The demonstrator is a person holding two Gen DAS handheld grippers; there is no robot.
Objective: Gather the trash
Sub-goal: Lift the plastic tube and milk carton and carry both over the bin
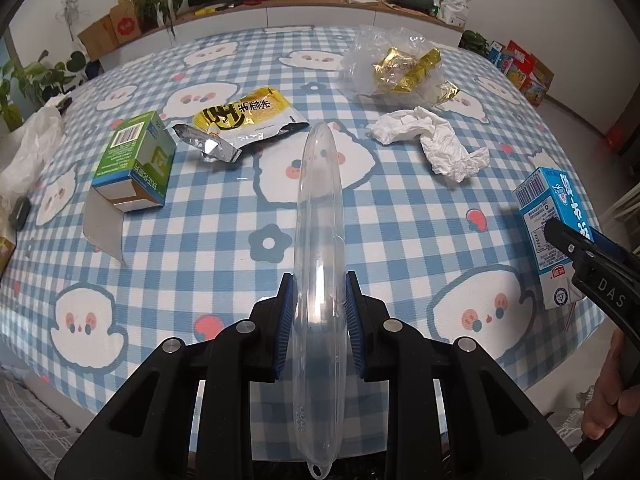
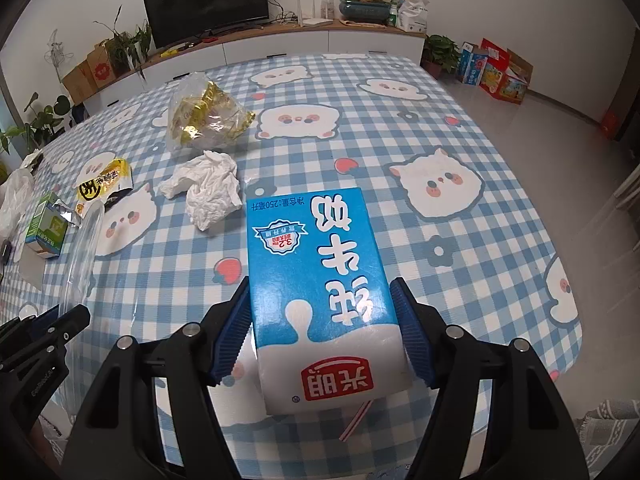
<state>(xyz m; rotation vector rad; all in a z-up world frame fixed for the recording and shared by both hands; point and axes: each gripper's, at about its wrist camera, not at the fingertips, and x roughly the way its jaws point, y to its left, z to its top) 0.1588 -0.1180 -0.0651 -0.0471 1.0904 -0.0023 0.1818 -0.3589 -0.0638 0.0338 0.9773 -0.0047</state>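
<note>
Item: tabletop litter on a blue-and-white checked tablecloth (image 1: 224, 264) printed with cartoon animals. Held, left: a clear plastic container (image 1: 318, 216), flattened and seen edge-on, running up the centre of the left wrist view; the left gripper (image 1: 319, 320) has its blue pads pressed on both sides of it, so it is gripped. Held, right: a blue milk carton (image 2: 320, 296) with a straw at its lower end, filling the centre of the right wrist view; the right gripper (image 2: 322, 334) brackets it, the left pad against the carton's side and the right pad at or just beside the other side, so it reads as a grip on the carton, which also shows at the right edge of the left view. Loose on the cloth: a green box (image 1: 134, 160) at centre left of the left view, a yellow snack wrapper (image 1: 248, 114) with a torn silver foil piece (image 1: 208, 144) just beside it, a crumpled white tissue (image 1: 432, 140) at upper right, and a clear bag holding gold wrappers (image 1: 396, 64) beyond it. No bin or collecting bag can be made out with certainty; a whitish plastic bag (image 1: 32, 148) lies at the far left edge. Step in hand, as judged: two pieces picked up, carriage to a collection point pending. Next move calls for keeping both grips firm while carrying, the thin clear plastic being apt to slip or buckle, then returning for the remaining five pieces.
</note>
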